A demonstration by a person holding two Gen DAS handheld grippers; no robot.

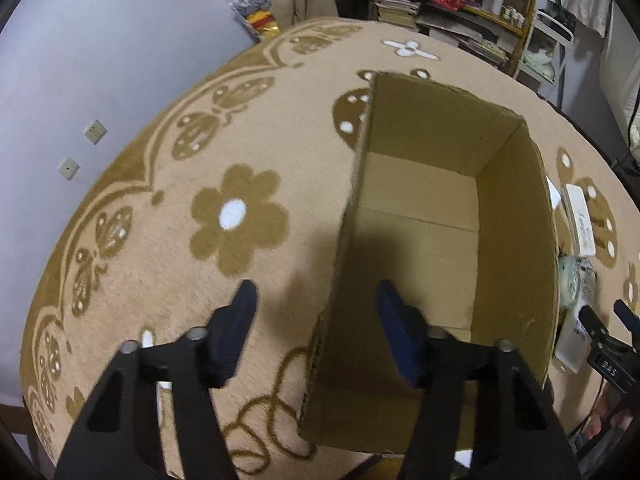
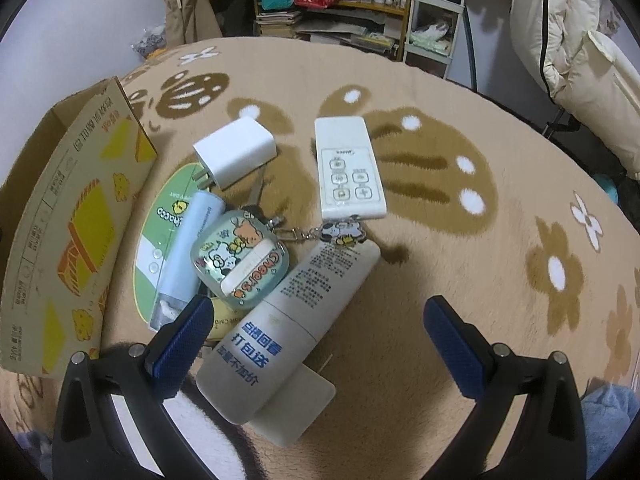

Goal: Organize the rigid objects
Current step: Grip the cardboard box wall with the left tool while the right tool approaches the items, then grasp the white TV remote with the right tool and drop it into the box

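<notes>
Both jaws stand apart, pinching nothing. The left gripper [image 1: 316, 300] straddles the near-left wall of the empty brown cardboard box [image 1: 516, 216]; squeezing there could tip it. The right gripper [image 2: 316, 320] hangs over the white round tube with blue Chinese writing [image 2: 288, 328], which could roll. Farther right lies the white flat remote [image 2: 348, 168]. The small green case [image 2: 240, 260] says "Cheers".
</notes>
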